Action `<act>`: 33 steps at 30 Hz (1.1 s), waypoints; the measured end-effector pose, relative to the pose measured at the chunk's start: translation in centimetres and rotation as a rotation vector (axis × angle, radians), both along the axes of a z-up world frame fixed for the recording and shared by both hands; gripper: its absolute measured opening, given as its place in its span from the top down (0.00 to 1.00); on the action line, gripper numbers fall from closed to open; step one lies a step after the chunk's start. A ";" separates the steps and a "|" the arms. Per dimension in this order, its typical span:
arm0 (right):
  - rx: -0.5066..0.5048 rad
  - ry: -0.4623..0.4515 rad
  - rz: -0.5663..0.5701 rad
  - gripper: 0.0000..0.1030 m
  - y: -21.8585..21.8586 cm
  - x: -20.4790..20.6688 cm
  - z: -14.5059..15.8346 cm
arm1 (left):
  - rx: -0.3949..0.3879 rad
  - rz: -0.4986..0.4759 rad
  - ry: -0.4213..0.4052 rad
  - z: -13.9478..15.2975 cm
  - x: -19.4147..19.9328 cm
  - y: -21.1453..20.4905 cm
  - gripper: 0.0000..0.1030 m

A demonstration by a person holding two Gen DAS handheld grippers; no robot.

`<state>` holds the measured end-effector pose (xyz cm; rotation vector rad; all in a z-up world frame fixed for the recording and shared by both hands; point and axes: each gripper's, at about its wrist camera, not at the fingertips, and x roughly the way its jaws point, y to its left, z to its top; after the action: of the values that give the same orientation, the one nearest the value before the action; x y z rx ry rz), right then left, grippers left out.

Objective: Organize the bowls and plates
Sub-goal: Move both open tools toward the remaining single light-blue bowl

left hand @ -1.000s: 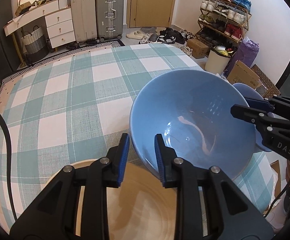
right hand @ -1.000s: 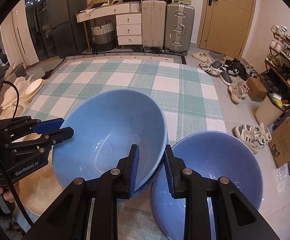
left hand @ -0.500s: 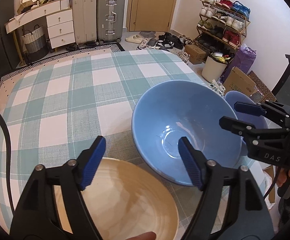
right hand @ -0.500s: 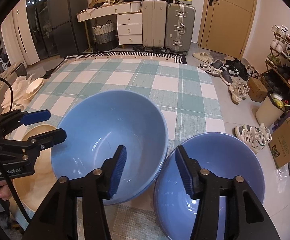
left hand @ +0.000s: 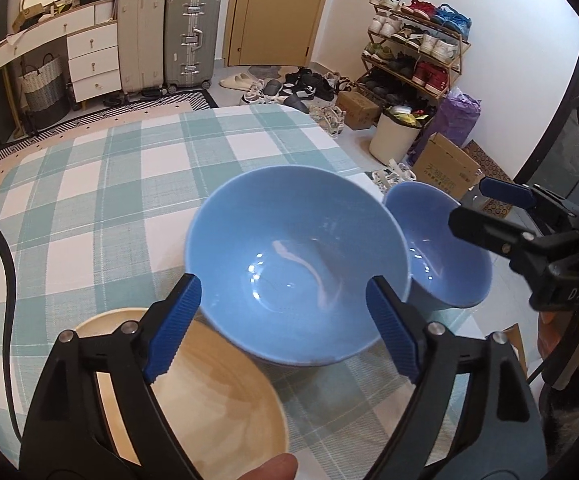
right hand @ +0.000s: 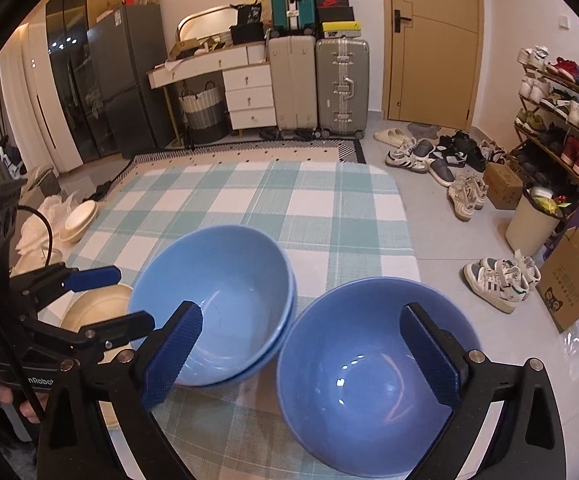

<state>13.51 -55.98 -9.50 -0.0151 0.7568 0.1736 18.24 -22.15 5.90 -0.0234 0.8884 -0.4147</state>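
Standing on the checked cloth of the counter, near its front edge, are three groups of dishes in a row: a tan bowl toward the front left corner, a blue stack of two nested bowls in the middle, and a single blue bowl toward the front right corner. In the right wrist view the stack shows a double rim (one bowl sits inside the other) and its side is just beside the single bowl.

The left hand-held gripper has its jaws spread wide, having just been opening; they flank the near side of the stack without pressing on it, and the left pad overlaps the tan bowl's rim in the picture. A fingertip shows at the bottom edge of that view.

The right hand-held gripper is also spread wide, its jaws having just been opening, with the single bowl's rim between the pads but not touched by them.

More pale dishes sit at the counter's left edge.
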 end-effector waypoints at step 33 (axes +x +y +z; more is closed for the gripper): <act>0.087 0.005 -0.203 0.01 -12.9 -6.9 -1.8 | -0.089 -0.164 0.050 0.6 -6.6 -11.5 0.29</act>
<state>6.60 -68.93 -11.35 0.1444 0.7505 0.0131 11.67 -33.65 6.46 -0.0425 0.9238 -0.6089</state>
